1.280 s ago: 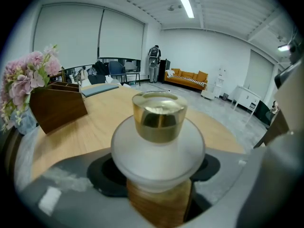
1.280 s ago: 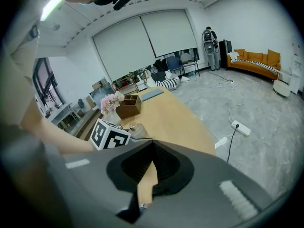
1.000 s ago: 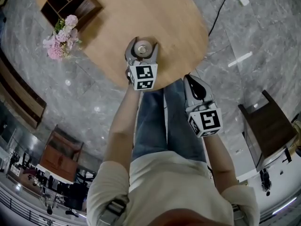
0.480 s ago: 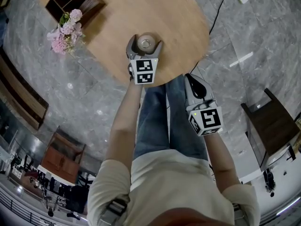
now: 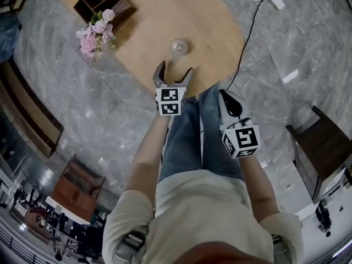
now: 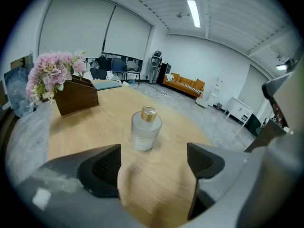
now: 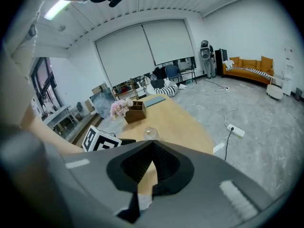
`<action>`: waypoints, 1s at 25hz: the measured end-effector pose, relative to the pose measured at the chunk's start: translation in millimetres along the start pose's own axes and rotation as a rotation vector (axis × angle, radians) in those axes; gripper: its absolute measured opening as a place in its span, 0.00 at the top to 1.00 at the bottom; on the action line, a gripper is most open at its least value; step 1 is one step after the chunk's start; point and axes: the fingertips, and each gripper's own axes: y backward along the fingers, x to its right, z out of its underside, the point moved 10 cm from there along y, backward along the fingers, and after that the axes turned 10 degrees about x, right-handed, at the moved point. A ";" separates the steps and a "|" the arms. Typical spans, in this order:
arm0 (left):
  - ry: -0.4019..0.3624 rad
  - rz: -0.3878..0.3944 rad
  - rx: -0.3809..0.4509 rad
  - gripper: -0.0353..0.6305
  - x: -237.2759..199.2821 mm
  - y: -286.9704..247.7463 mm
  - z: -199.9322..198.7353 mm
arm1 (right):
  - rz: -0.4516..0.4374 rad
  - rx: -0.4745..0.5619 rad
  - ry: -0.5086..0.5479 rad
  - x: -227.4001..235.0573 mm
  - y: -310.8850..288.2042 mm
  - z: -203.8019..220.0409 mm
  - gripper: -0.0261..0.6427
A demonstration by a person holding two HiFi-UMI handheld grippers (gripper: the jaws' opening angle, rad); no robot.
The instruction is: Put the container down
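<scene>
Standing container (image 6: pixel 145 129) just beyond left claw (image 6: pixel 154 163)

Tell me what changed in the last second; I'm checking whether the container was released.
The left tongs let go of the clear round glass container with a gold cap and drew back toward the person, jaws wide apart and empty. The container stands upright alone on the round wooden table. The right tongs stayed shut over the person's lap; the pink flowers kept their place.
</scene>
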 end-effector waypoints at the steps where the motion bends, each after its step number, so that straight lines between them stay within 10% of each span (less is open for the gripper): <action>1: 0.015 0.003 0.005 0.29 3.7 9.9 -3.4 | 0.001 0.008 0.004 -4.2 4.0 -2.2 0.96; 9: 0.114 0.090 0.067 0.30 35.6 88.5 -49.9 | 0.006 0.083 0.041 -39.6 40.7 -28.6 0.96; 18: 0.109 0.072 0.242 0.80 61.3 173.4 -122.1 | -0.006 0.162 0.076 -66.8 80.6 -62.4 0.96; 25: 0.093 0.028 0.261 0.95 67.8 220.2 -151.6 | -0.039 0.214 0.113 -92.0 102.7 -85.7 0.96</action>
